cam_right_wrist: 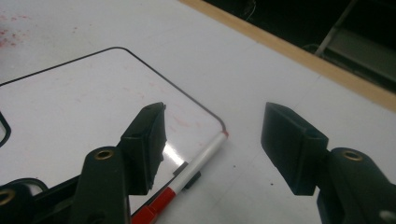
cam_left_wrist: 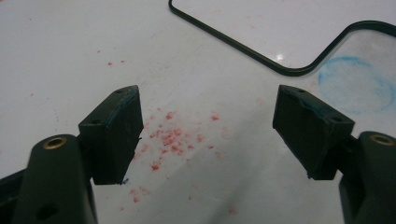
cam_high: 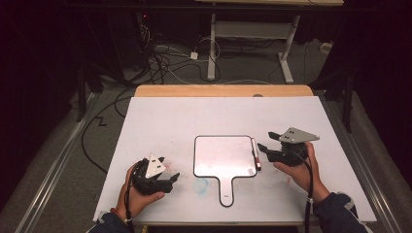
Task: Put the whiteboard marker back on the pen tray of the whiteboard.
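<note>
Marker (cam_high: 255,154) lies at centre-right of the high view, along the right edge of the whiteboard paddle (cam_high: 222,155) on the worktop (cam_high: 155,116). Right tool (cam_high: 268,141) just above it, jaws wide, empty; left tool (cam_high: 167,170) at lower left, also wide, empty. Risk: a closing pad may catch the paddle's rim and roll or flick the round marker away.
</note>
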Demonstrator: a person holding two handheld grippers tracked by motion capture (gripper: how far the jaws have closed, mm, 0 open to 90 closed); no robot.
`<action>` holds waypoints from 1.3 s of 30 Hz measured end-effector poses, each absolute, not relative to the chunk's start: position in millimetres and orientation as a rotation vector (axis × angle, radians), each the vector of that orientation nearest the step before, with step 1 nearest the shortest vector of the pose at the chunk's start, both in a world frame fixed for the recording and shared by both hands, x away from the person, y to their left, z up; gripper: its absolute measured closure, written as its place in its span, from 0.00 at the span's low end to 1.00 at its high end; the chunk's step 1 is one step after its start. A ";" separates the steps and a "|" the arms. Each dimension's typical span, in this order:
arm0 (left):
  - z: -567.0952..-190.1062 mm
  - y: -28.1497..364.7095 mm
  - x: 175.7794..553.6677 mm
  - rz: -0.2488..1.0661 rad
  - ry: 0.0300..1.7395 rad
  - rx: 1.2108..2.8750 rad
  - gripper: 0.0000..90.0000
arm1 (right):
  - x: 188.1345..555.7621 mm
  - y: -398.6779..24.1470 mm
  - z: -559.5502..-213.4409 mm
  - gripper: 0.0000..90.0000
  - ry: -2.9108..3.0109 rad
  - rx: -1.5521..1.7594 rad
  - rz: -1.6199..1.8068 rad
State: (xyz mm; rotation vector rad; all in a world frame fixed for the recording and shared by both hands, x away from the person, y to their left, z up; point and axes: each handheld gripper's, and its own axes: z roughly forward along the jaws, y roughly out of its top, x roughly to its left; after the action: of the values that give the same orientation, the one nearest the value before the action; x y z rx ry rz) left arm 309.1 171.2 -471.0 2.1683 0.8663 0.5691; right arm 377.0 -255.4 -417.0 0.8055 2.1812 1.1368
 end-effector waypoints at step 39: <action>-470.4 163.0 296.3 0.626 0.714 2.175 0.22 | 307.5 -315.7 -438.2 0.25 2.031 0.749 1.145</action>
State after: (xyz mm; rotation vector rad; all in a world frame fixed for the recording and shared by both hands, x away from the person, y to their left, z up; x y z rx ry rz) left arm 296.3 163.0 -470.4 2.1748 0.7142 0.6264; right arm 307.5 -315.7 -438.2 0.7493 2.0306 1.1447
